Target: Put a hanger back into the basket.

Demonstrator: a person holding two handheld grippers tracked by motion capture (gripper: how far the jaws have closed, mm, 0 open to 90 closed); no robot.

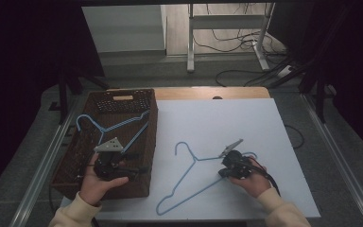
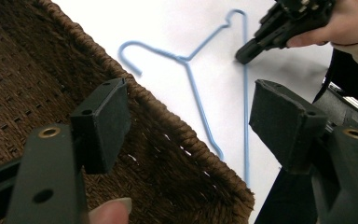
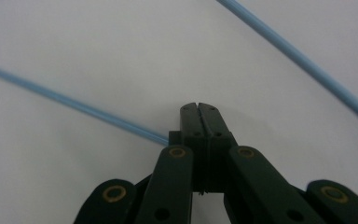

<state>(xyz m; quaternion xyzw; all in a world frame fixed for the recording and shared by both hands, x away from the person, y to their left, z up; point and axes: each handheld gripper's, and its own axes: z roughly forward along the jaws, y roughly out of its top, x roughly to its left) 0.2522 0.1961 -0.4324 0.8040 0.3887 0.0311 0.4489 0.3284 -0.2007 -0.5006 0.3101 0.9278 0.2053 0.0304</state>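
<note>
Grey carpeted floor [image 1: 137, 71] around the work area. White-legged metal table frame [image 1: 227, 28] at far centre, tangle of black cables [image 1: 246, 45] beneath and beside it. Dark curtains [image 1: 23, 56] at left and right edges. Pale wooden tabletop [image 1: 203, 92] under a white rectangular board [image 1: 236, 118]. Silver metal rails [image 1: 42, 165] along both sides of the table. Light dim, brightest at far centre.

Around the work: surface, floor and stand

A white surface [image 1: 246, 118] lies over a wooden tabletop [image 1: 203, 92] whose far edge shows bare. Beyond it stands a white metal stand [image 1: 227, 28] on grey floor [image 1: 170, 71], with black cables [image 1: 246, 42] looping near its feet. Dark curtains [image 1: 23, 56] hang at both sides.
</note>
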